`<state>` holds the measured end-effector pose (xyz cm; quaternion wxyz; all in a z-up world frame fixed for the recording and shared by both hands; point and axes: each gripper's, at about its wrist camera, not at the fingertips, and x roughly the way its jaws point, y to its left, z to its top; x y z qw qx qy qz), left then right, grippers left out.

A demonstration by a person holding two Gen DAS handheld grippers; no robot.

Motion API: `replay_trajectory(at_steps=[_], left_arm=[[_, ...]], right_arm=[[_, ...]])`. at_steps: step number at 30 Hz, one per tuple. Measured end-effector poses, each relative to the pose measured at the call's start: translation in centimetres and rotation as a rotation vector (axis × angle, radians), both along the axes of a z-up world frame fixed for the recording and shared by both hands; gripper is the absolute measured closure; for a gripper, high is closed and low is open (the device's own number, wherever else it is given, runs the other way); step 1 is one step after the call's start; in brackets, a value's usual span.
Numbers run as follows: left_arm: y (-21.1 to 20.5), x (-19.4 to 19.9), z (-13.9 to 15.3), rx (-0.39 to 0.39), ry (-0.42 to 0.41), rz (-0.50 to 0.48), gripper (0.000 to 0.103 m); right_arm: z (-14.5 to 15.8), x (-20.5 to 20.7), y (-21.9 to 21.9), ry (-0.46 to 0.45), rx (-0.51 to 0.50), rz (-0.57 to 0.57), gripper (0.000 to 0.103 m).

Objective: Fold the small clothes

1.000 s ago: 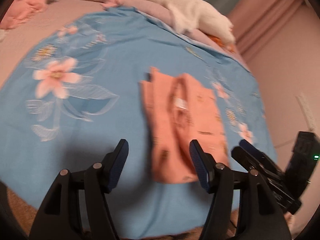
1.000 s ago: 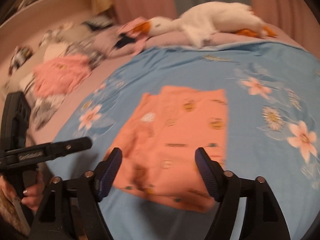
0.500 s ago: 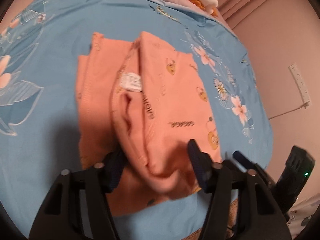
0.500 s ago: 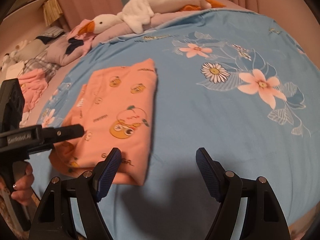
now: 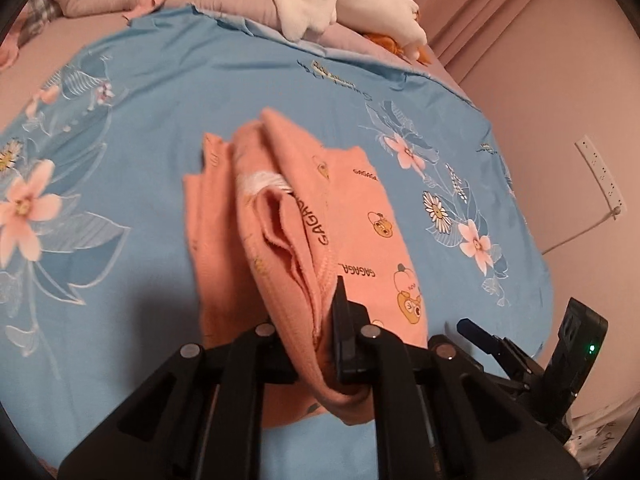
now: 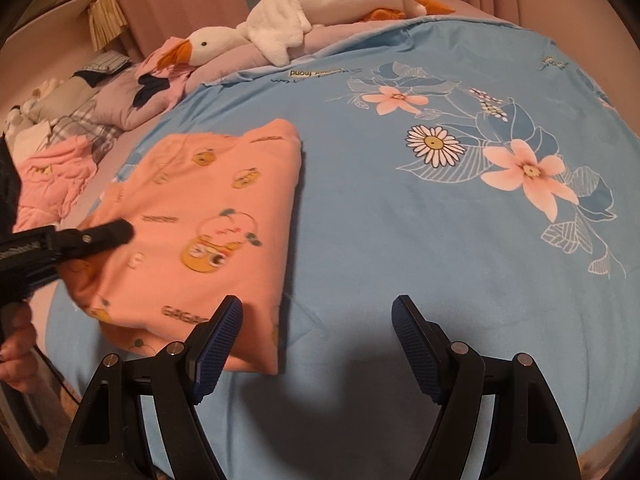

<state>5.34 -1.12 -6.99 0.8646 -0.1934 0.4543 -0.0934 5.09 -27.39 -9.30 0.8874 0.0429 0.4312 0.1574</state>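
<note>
Our left gripper [image 5: 320, 344] is closing on the near hem of the orange garment [image 5: 320, 220], which stretches away from us; right gripper [image 6: 316, 344] gapes empty beside it

The jaws of the left gripper [image 5: 320, 344], open a second ago, are being closed on the near edge of the orange garment [image 5: 360, 240], and its layers are being bunched up between them.

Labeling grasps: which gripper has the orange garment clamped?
The left gripper: it is closing on the folded orange garment at its near edge. The right gripper stands open over the blue floral sheet.
</note>
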Motion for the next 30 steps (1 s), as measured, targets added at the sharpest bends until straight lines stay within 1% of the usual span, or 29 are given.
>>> replay_trajectory(at_steps=[4,9,11,16,18,20,22,23,24,25,26,28,30], left_arm=[[0.7,-0.4,-0.9,0.062,0.012,0.016,0.092],[2.1,-0.1,-3.3,0.075,0.078,0.047,0.091],[2.3,-0.1,-4.0,0.082,0.093,0.05,0.088],[2.9,-0.4,-4.0,0.035,0.107,0.068,0.085],[3.3,-0.6,-3.6,0.0,0.119,0.072,0.085],[3.7,-1.0,-3.0,-0.021,0.12,0.084,0.078],[4.4,-1.7,-2.0,-0.032,0.088,0.107,0.056],[4.8,-2.1,-1.4,-0.029,0.059,0.116,0.037],[4.9,-2.4,-1.2,-0.022,0.04,0.12,0.026],[5.0,-2.5,-1.0,-0.016,0.021,0.122,0.025],[5.1,-2.6,-1.1,-0.009,0.021,0.121,0.025],[5.1,-2.4,-1.5,-0.006,0.032,0.111,0.024],[5.0,-2.1,-2.4,-0.017,0.041,0.095,0.022]], right_arm=[[-0.3,0.2,0.3,0.015,0.006,0.011,0.026],[-0.5,0.3,0.8,0.024,0.002,0.025,0.026],[-0.6,0.3,1.0,0.026,-0.001,0.028,0.026],[-0.6,0.2,1.1,0.027,0.001,0.018,0.026],[-0.5,0.3,1.1,0.024,0.001,0.014,0.026],[-0.3,0.3,1.1,0.014,-0.006,0.016,0.026],[0.0,0.3,1.2,-0.002,-0.007,0.022,0.026],[0.2,0.4,1.2,-0.011,0.0,0.028,0.026],[0.6,0.5,1.3,-0.02,0.015,0.043,0.026],[0.7,0.8,1.3,-0.024,0.023,0.056,0.024],[0.8,1.0,1.5,-0.026,0.028,0.07,0.019],[1.0,1.6,1.9,-0.028,0.031,0.098,0.015],[0.9,2.3,2.7,-0.009,0.065,0.148,0.015]])
